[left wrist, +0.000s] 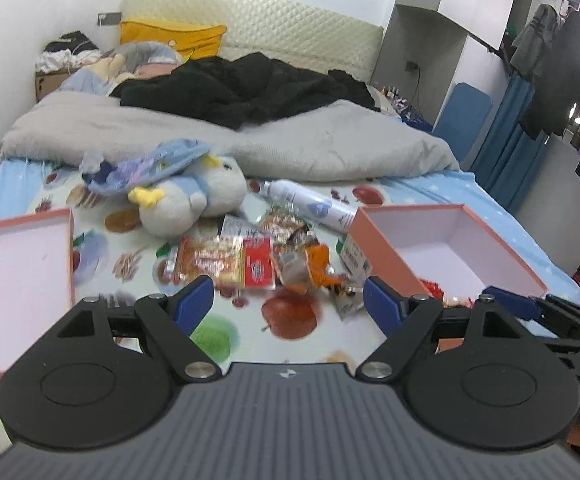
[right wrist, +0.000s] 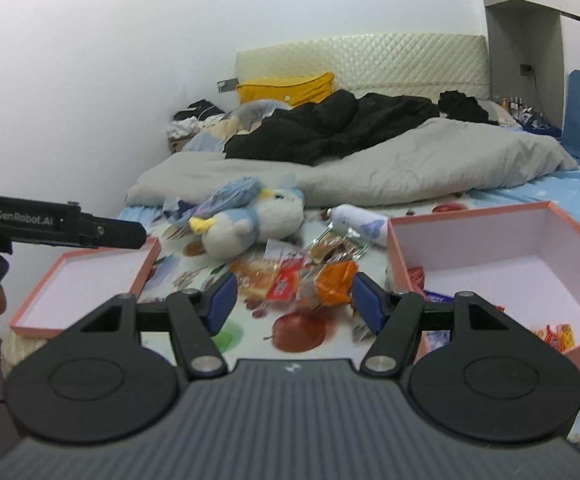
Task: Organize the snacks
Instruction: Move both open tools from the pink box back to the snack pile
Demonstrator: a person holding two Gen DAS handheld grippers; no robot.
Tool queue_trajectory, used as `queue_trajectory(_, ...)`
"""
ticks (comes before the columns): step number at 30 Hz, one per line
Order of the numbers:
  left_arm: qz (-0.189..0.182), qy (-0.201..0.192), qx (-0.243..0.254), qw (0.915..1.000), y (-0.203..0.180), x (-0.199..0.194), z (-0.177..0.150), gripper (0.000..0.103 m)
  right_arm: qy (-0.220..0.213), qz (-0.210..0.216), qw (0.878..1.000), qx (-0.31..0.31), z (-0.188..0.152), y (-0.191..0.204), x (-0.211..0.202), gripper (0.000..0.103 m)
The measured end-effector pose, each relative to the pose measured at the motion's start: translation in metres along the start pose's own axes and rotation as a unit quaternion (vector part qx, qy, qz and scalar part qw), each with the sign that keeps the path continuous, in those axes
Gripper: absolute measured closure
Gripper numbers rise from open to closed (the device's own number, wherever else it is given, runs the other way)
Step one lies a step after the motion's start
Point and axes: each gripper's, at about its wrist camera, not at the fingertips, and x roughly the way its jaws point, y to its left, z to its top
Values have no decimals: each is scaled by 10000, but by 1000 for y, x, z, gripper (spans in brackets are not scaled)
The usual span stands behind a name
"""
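Note:
A heap of snack packets in red, orange and clear wrappers lies on the fruit-print sheet. Right of it stands a pink box with a few packets inside. Its shallow pink lid lies to the left. My left gripper is open, hovering just short of the heap with nothing between its blue pads. My right gripper is also open and empty, near the heap's front edge. The left tool's side shows in the right wrist view.
A plush penguin and a white spray bottle lie just behind the snacks. A grey blanket and black clothes cover the far bed. Clothes hang on a rack at right.

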Motion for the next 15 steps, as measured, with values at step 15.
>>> queue_trajectory(15, 120, 344, -475, 9982, 28, 9, -44, 18, 533, 84, 9985, -36, -31, 22, 5, 37)
